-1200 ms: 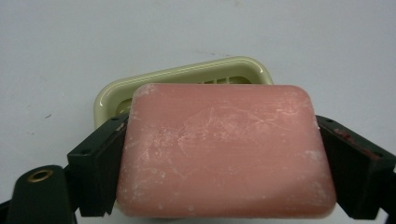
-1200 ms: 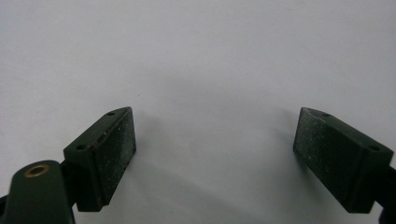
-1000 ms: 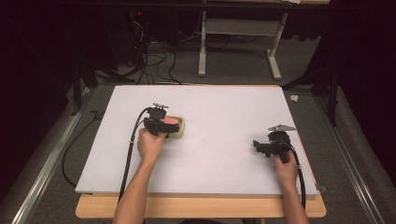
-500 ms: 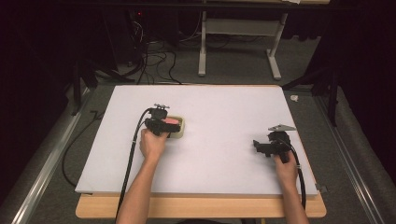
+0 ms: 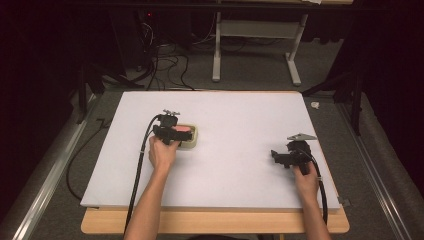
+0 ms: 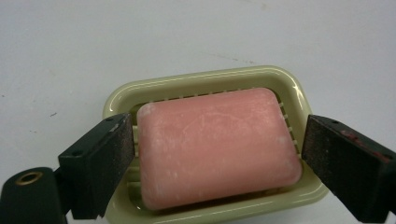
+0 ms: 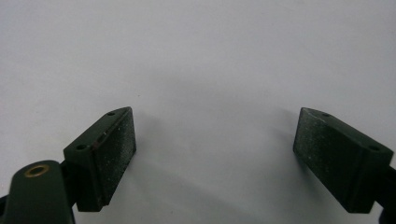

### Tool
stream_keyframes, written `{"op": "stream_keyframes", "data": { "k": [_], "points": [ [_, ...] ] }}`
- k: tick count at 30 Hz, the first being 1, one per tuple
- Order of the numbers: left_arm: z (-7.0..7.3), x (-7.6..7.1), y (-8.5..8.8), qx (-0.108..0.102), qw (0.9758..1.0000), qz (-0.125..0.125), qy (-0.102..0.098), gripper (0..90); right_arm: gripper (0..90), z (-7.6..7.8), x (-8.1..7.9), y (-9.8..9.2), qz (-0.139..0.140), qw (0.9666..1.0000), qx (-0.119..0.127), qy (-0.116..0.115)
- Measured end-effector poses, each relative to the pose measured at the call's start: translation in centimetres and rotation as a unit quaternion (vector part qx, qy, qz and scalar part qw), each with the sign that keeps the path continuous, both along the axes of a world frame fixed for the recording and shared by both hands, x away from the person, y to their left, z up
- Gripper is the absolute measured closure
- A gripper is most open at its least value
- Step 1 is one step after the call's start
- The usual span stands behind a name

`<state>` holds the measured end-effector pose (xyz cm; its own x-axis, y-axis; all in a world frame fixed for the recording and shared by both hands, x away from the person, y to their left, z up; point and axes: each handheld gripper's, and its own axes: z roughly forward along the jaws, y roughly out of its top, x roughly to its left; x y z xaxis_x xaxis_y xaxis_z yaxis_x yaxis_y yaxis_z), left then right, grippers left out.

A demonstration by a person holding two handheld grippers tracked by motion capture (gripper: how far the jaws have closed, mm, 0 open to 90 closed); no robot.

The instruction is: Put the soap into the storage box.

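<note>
So the left hand-held gripper (image 5: 172, 131) sits at about 9 o'clock from the middle of the white counter (image 5: 240, 120), hanging right over a pale green soap dish (image 5: 192, 142). In the left gripper view the pink soap bar (image 6: 217, 144) lies flat in the soap dish, and the jaws are spread wide, one on each side of the bar. The left pad looks just beside the bar's edge and the right one stands a bit off it, so nothing is gripped. The dish rests directly on the counter. The right hand-held gripper (image 5: 287, 156) is way over at 4 o'clock, well apart from the dish, held in the right hand (image 5: 306, 182) with its cable trailing back toward the counter's near edge. Its own view shows both jaws wide apart over bare white surface, nothing between them.
</note>
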<state>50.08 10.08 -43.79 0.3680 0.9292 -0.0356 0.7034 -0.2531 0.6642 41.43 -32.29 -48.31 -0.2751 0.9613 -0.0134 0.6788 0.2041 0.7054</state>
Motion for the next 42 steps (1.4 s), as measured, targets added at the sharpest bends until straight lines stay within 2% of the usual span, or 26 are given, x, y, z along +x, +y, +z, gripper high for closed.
{"op": "stream_keyframes", "data": {
  "k": [14, 20, 42],
  "points": [
    [1.7, -1.7, 0.1, 0.006, 0.999, -0.03, -0.031, 11.3, 13.6, 0.0, 0.0, 0.0, 0.0, 1.0, -0.001, 0.0],
    [2.5, -2.6, 0.6, 0.001, 0.9982, -0.037, -0.048, 12.3, 13.6, 0.0, 0.0, 0.0, 0.0, 1.0, 0.0, 0.0],
    [4.4, -5.7, 2.4, -0.01, 0.9951, -0.051, -0.084, 13.4, 13.6, 0.0, 0.0, 0.0, 0.0, 1.0, 0.0, 0.0]
  ]
}}
